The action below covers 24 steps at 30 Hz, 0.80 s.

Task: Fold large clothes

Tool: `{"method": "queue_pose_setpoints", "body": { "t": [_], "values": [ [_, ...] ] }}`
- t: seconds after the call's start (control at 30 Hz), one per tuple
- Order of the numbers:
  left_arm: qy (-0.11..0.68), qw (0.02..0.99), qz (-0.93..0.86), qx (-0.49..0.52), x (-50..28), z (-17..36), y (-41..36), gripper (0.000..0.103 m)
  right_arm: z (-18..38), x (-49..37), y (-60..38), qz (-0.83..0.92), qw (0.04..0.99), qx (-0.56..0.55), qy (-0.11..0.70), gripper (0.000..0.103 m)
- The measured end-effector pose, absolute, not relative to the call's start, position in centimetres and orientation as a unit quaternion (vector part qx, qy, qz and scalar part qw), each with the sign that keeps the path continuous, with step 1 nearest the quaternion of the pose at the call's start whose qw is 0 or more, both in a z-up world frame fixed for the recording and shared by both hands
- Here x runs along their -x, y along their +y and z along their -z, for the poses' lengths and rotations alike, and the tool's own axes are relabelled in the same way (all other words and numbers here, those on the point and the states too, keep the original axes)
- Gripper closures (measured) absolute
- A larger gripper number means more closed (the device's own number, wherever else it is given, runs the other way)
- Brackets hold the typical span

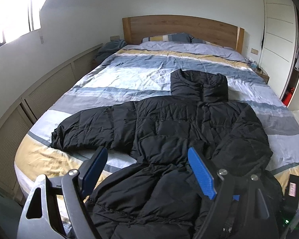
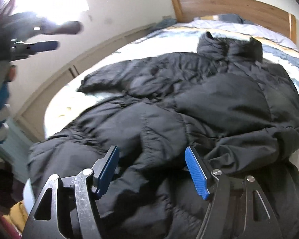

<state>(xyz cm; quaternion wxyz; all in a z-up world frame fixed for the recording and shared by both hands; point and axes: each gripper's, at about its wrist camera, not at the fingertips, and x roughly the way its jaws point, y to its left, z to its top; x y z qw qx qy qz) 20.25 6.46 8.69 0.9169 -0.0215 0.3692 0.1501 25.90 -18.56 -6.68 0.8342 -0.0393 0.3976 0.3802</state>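
left gripper (image 1: 147, 171) with jaws wide, nothing between its blue pads, right gripper (image 2: 151, 171) likewise spread and empty, black puffer jacket (image 1: 169, 123) lying spread on the striped bed (image 1: 129, 67), its right-hand sleeve seemingly folded inward, wooden headboard (image 1: 181, 29) behind
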Motion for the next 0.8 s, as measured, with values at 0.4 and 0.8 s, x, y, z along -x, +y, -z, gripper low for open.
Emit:
{"method": "queue_pose_setpoints", "body": {
  "t": [0.4,0.8],
  "values": [
    [0.413,0.901,-0.127,0.021,-23.9,-5.6,0.0,0.02,3.3,-30.1,-34.1,-0.269,0.894,-0.013,0.359,0.035],
    [0.438,0.896,-0.067,0.007,-30.5,-0.1,-8.8,0.02,5.2,-39.9,-40.0,-0.227,0.906,-0.047,0.354,0.035]
  ]
}}
